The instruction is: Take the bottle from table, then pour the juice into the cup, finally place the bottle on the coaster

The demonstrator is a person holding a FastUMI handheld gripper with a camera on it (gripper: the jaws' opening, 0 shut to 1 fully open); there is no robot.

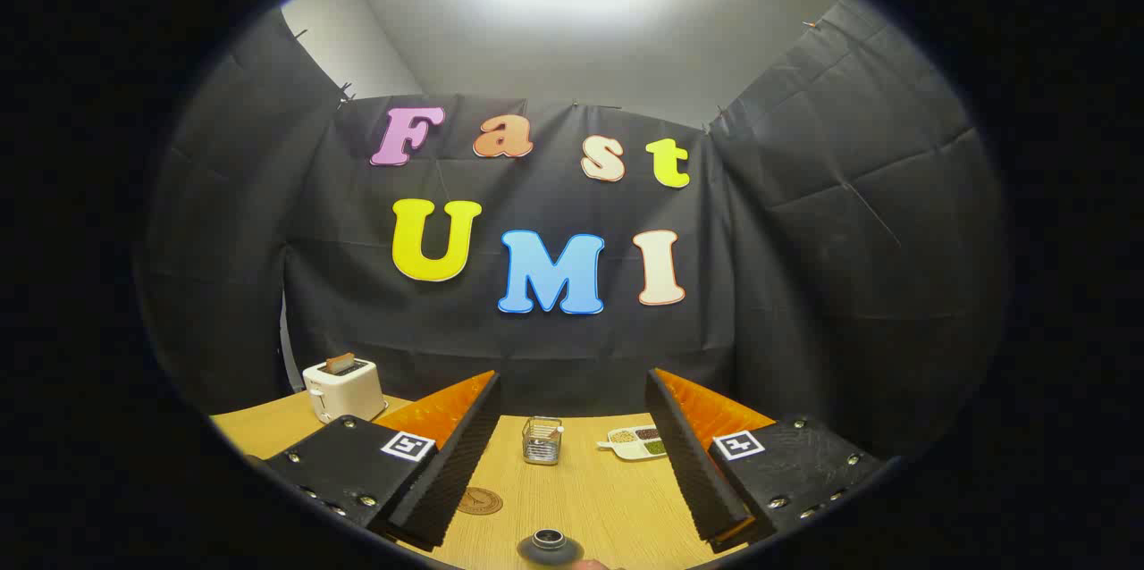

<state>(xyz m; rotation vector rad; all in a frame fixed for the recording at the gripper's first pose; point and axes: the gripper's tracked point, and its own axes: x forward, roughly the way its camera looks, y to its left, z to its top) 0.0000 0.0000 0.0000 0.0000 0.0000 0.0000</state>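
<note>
The bottle (549, 543) stands on the bench (608, 498) between the spread, empty tongs (572, 498); the coaster (480, 500) lies just left, a glass cup (542, 440) beyond, a toaster (343, 389) far left

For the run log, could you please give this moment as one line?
phase: approach | fingers: open, empty | bottle: on table, between fingers | coaster: bare | cup: beyond

We look forward along the gripper's spread fingers (461, 463), low over the table (590, 498), facing the booth's back wall.
</note>
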